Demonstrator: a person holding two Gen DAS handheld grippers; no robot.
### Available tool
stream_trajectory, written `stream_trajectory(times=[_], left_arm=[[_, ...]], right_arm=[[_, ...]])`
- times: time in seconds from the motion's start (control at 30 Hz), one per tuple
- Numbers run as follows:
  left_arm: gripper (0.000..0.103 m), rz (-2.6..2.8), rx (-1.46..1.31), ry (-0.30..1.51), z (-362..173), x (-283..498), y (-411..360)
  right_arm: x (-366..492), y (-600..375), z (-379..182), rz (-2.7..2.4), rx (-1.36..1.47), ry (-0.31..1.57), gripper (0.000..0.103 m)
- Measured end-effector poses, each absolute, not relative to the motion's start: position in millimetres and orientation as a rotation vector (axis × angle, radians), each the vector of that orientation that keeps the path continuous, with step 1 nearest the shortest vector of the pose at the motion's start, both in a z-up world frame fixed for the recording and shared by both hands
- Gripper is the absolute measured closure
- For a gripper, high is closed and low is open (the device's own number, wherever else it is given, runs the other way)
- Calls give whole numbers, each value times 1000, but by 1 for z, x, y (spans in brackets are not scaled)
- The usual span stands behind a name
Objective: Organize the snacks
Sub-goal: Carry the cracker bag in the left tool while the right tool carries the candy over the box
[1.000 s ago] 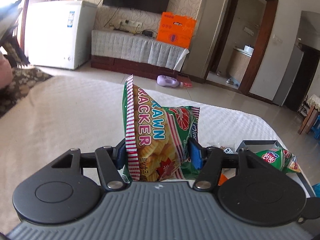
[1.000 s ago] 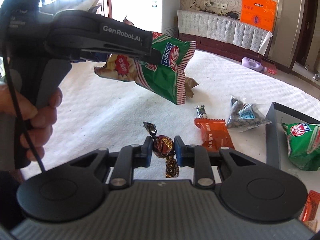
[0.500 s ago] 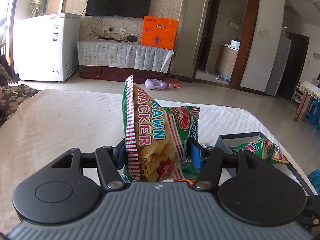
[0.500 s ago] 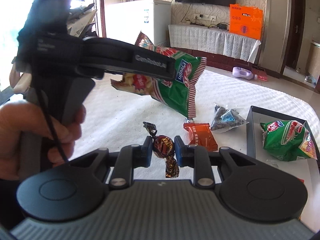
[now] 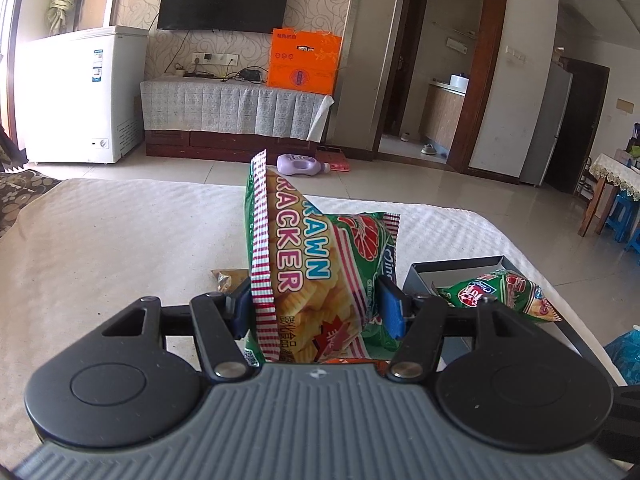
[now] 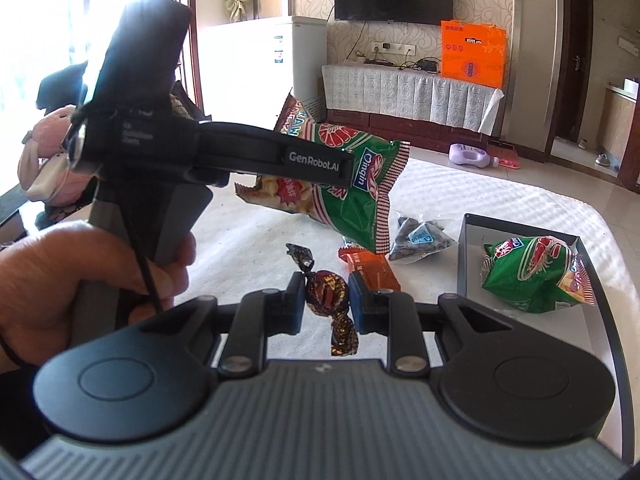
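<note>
My left gripper (image 5: 316, 304) is shut on a green prawn cracker bag (image 5: 320, 276) and holds it above the white table. The same bag (image 6: 348, 184) shows in the right wrist view, hanging from the left gripper (image 6: 340, 168). My right gripper (image 6: 326, 300) is shut on a brown wrapped candy (image 6: 326, 292), held above the table. A dark tray (image 6: 464, 256) at the right holds another green cracker bag (image 6: 532, 276); tray (image 5: 452, 270) and bag (image 5: 496, 292) also show in the left wrist view.
An orange snack packet (image 6: 372, 270) and a clear bag of dark snacks (image 6: 420, 236) lie on the white tablecloth (image 6: 256, 248) left of the tray. A small brown packet (image 5: 228, 276) lies ahead of the left gripper. A blue bag (image 5: 624, 356) is off the table's right edge.
The left gripper with the cracker bag has risen and swung right toward the tray. The right gripper still holds the candy and has shifted slightly, the tray showing more fully.
</note>
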State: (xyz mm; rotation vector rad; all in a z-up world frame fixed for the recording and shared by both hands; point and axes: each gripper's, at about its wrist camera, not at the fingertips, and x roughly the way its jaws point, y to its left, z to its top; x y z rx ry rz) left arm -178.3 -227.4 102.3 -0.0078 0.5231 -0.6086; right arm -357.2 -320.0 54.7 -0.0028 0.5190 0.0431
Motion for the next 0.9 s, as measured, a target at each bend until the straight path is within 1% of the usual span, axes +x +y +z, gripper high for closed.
stream_trajectory(times=[0.9], left_arm=[[36,-707,42,504,97,-202,-272]], right_arm=[[-390,-345,63,-51,24,492,77]])
